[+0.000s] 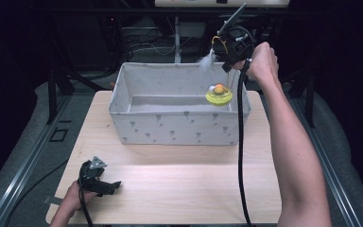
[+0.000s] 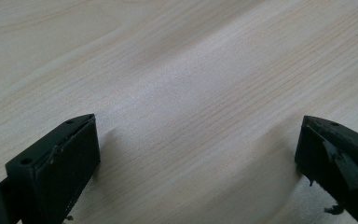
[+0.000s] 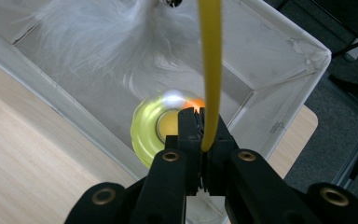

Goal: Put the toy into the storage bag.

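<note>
A pale wooden table stands on grey flooring, with what may be dark framework behind.

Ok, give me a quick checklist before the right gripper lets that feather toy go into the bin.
1. Right gripper shut on the toy's yellow cord: ok.
2. Yellow-green disc base hangs over the fabric bin, not the table: ok.
3. Base hangs clear above the bin's rim: ok.
4. White feather inside the bin's outline: cannot tell, it sits near the back rim.
5. Bin floor free where the toy would land: ok.
6. Left gripper open, on the table away from the bin: ok.
</note>
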